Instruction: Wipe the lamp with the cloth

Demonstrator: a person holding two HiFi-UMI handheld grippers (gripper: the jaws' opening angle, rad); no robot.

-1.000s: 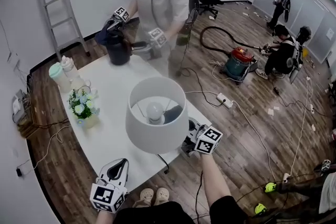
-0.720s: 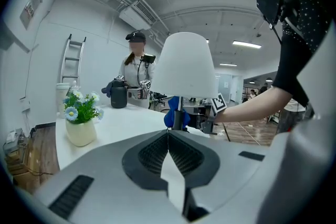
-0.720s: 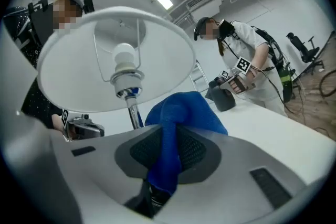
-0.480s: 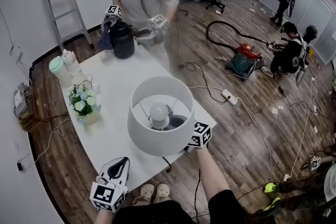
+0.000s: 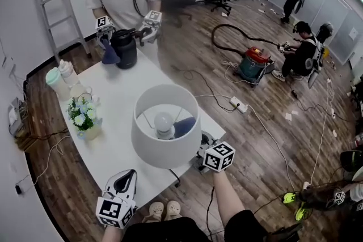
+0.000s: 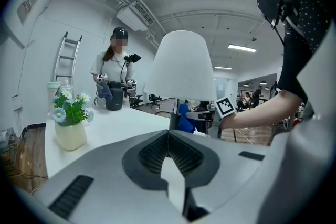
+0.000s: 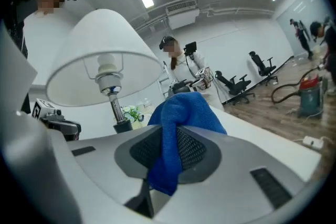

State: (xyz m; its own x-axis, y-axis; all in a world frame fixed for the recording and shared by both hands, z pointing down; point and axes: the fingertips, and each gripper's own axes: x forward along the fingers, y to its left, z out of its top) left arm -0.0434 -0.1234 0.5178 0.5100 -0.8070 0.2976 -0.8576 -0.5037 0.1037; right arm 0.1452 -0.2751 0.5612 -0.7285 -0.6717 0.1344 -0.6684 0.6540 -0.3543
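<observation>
The lamp [image 5: 163, 124] stands on the white table [image 5: 122, 99], its white shade seen from above with the bulb inside. My right gripper [image 5: 199, 147] reaches in from the right below the shade, shut on the blue cloth [image 5: 184, 127]. In the right gripper view the blue cloth [image 7: 178, 113] bunches between the jaws, close to the lamp pole [image 7: 113, 105] and under the shade [image 7: 100, 52]. My left gripper [image 5: 126, 179] rests at the table's near edge, shut and empty. The left gripper view shows the lamp [image 6: 181, 68] ahead, with the cloth [image 6: 185, 118] beside its base.
A vase of flowers [image 5: 85, 116] stands left of the lamp and two cups [image 5: 59, 79] sit at the far left. Another person at the table's far end holds grippers on a black kettle [image 5: 126, 48]. Cables and a vacuum cleaner [image 5: 255, 62] lie on the floor at the right.
The right gripper has pushed the blue cloth further in under the shade, toward the pole. My left gripper has stayed put. The person at the far end has shifted left.
</observation>
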